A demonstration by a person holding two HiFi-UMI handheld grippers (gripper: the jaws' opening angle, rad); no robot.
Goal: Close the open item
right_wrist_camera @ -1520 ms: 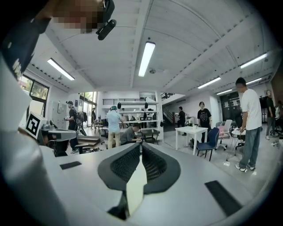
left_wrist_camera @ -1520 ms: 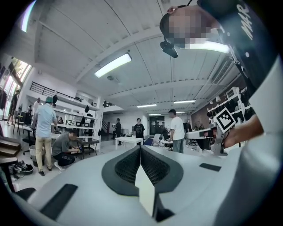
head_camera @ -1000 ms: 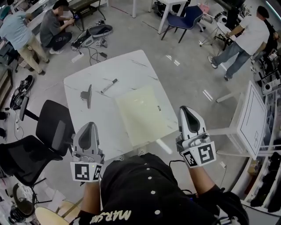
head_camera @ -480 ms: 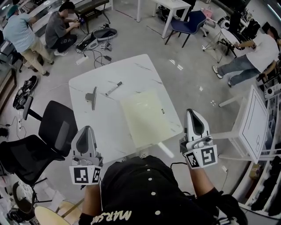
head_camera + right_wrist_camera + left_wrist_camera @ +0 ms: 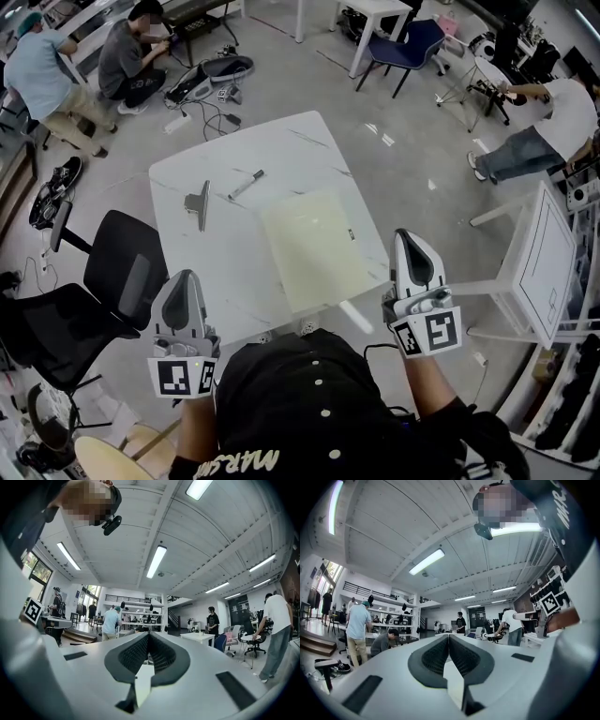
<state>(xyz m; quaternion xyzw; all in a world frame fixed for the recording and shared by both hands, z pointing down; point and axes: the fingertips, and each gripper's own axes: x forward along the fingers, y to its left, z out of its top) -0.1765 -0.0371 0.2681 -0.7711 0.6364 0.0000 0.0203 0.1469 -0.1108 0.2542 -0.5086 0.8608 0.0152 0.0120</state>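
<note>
Head view: a white marble-patterned table stands in front of the person, with a pale yellow-green mat lying flat on its right half. On the far-left part of the tabletop lie a marker pen and, just to its left, a flat grey object. The two are near each other but not touching, and both are clear of the mat. At this size I cannot tell which of them is the open item, nor what the grey object is.

The left gripper is at the table's near-left edge and the right gripper at its near-right corner, one on each side of the person's black-shirted torso. Both point away from the person and are well apart from the marker pen and the grey object.

In the left gripper view the left gripper has its ribbed dark pads pressed together, with nothing between them. The right gripper view shows the same for the right gripper: pads together, empty.

A black office chair stands left of the table and a small white side table right of it. Two people crouch at the far left, and another person bends over at the far right.
</note>
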